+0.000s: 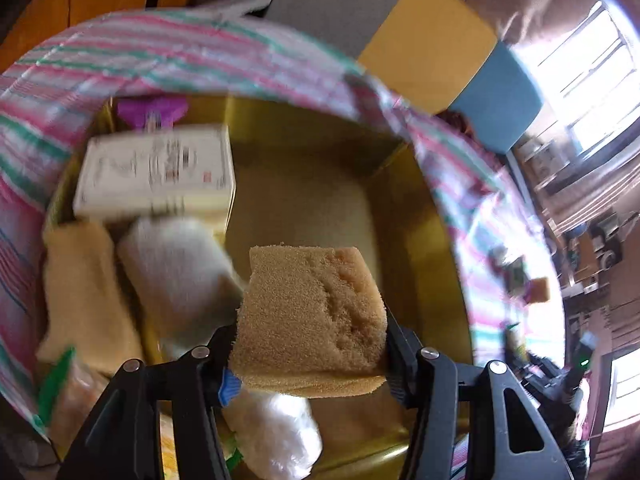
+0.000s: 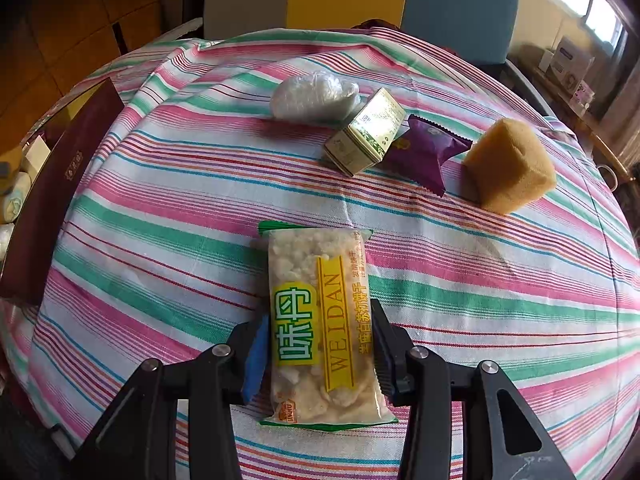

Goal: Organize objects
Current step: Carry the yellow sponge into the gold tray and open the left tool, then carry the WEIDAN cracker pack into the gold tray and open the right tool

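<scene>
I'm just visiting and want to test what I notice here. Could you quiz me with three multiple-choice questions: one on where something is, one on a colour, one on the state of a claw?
1. Where does the sponge in the left claw hang?
A. Over the gold box's bare compartment
B. On the striped cloth
C. Beside the window

2. What colour is the snack packet lying between the small carton and the loose sponge on the cloth?
A. Blue
B. Purple
C. Orange

3. What is the right claw doing?
A. Standing wide open, holding nothing
B. Closed on a carton
C. Closed on a snack bar

Answers:
1 A: the left claw holds the sponge above the gold box.
2 B: the purple packet lies between the small carton and the loose sponge.
3 C: the right claw presses both sides of the snack bar.
</scene>
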